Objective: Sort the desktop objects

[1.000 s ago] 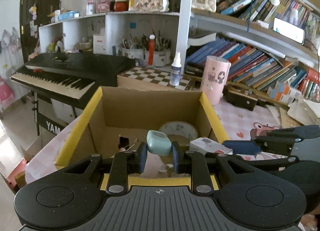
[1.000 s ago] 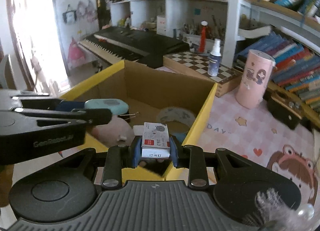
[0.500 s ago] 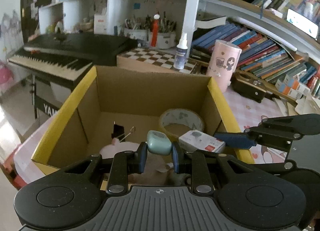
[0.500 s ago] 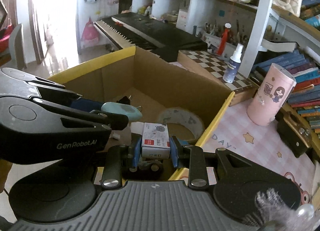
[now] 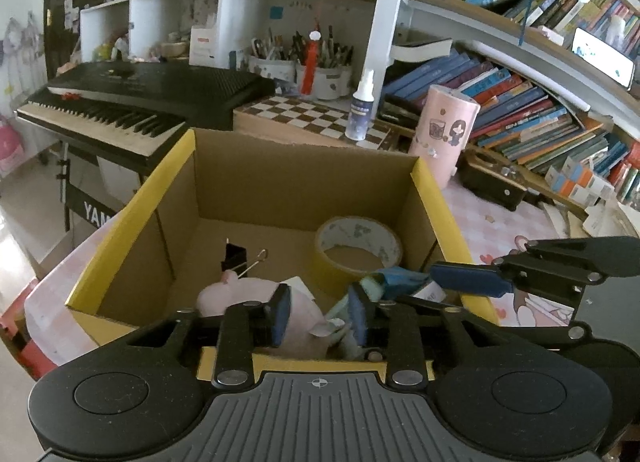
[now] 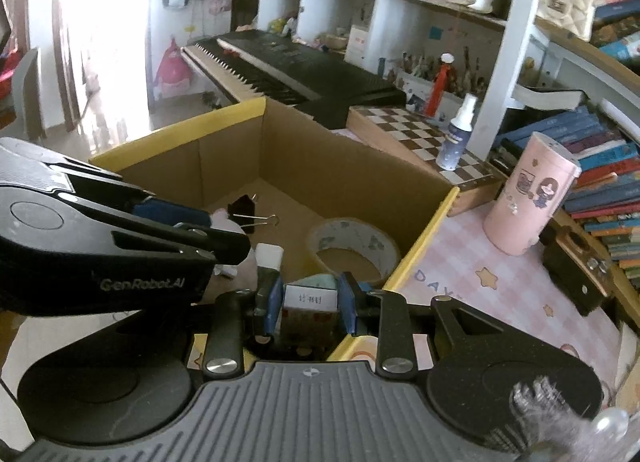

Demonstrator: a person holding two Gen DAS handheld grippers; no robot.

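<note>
- Compared with a second back: mint-green item gone from left gripper; jaws opening, nothing pinched between.
- Mint-green item now down inside cardboard box, beside plush toy.
- Right gripper clamped on small white box, above box's near corner.
- Already boxed: tape roll, binder clip.
- Left to do, by judgement: drop white box; pink canister, spray bottle outside.

Left gripper opening — right gripper clamped
</note>
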